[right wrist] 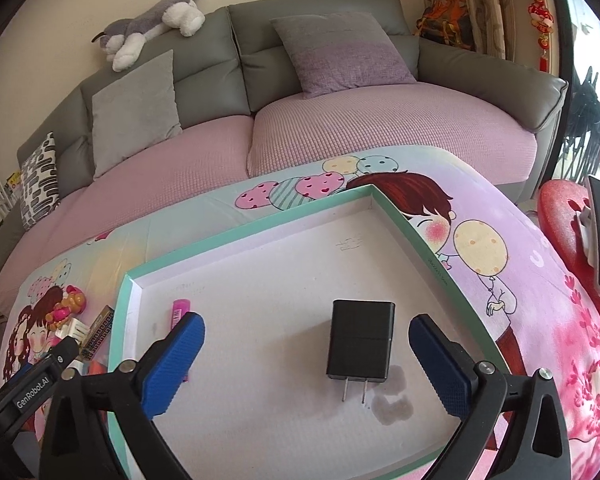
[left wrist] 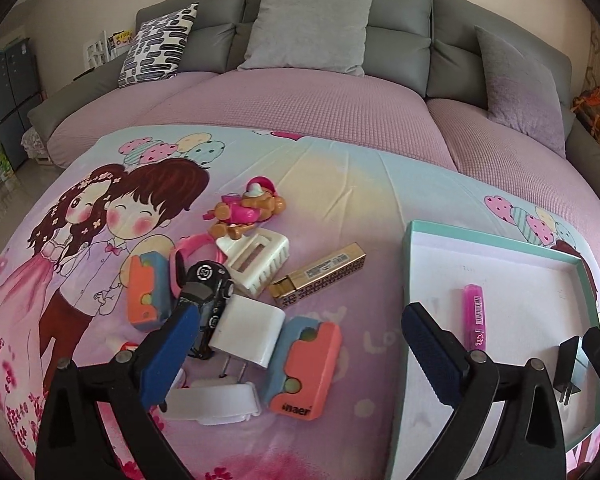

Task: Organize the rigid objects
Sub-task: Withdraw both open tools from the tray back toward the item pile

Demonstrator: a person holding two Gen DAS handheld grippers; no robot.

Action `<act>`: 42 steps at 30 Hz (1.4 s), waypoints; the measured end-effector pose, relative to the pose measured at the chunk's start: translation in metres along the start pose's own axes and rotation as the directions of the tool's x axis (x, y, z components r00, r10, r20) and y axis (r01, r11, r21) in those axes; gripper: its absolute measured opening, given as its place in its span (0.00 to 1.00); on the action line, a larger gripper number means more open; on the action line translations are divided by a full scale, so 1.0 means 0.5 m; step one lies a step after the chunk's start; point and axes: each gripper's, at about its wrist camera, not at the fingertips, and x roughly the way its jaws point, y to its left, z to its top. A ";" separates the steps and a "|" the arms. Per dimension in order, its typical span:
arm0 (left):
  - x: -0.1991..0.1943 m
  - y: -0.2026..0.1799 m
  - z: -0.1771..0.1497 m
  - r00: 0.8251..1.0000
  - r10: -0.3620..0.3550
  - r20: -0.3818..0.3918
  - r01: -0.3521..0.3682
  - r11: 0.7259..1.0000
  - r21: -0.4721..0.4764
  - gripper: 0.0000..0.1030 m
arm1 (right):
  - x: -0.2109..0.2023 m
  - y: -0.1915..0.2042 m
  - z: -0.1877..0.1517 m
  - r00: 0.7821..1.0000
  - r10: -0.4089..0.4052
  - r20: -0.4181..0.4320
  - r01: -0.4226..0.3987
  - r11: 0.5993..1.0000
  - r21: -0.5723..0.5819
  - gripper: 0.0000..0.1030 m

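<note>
A shallow white cardboard box lid with a mint-green rim [right wrist: 256,227] is laid on the cartoon-printed bedsheet [left wrist: 340,184] as the collecting place, and two rigid things are already lying flat on its floor: a black rectangular plug adapter with two metal prongs [right wrist: 360,340] near the middle and a slim pink highlighter pen [left wrist: 474,316] toward the left wall. The rest is heaped on the sheet just beside the box, apparently awaiting sorting: a white plug adapter [left wrist: 248,330], a black toy car [left wrist: 208,292], a gold rectangular carton [left wrist: 320,274], a white plastic comb-like clip [left wrist: 260,260], two orange-and-blue utility-knife cases [left wrist: 304,364], and a pink-and-brown toy figure [left wrist: 248,208]. The right gripper [right wrist: 306,364] is held over the box with its blue pads spread wide; the black adapter is seen between the jaws but is touched by neither, so it is judged to be released. The left gripper [left wrist: 300,354] is also spread fully and holds nothing; it is aimed between heap and box, one pad over the toy car and white adapter, a likely next pick.
</note>
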 end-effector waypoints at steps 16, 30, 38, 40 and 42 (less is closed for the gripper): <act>-0.042 0.211 0.010 0.999 0.054 -0.006 -0.055 0.985 -0.161 0.98 | -0.008 0.157 -0.021 0.984 0.160 -0.084 -0.170 0.976 -0.139 1.00; -0.004 0.302 -0.016 0.992 0.031 -0.122 -0.054 0.982 -0.182 0.98 | 0.029 0.305 -0.095 0.922 0.304 -0.238 -0.354 0.912 -0.206 1.00; 0.027 0.293 -0.035 0.982 -0.056 -0.178 0.023 0.984 -0.179 0.98 | 0.033 0.317 -0.100 0.928 0.281 -0.246 -0.335 0.917 -0.217 1.00; 0.030 0.300 -0.037 0.982 -0.051 -0.183 0.016 0.982 -0.187 0.98 | 0.030 0.327 -0.103 0.918 0.303 -0.256 -0.361 0.906 -0.221 1.00; 0.028 0.315 -0.038 0.983 -0.022 -0.181 -0.015 0.980 -0.199 0.98 | 0.029 0.343 -0.111 0.911 0.313 -0.270 -0.378 0.893 -0.243 1.00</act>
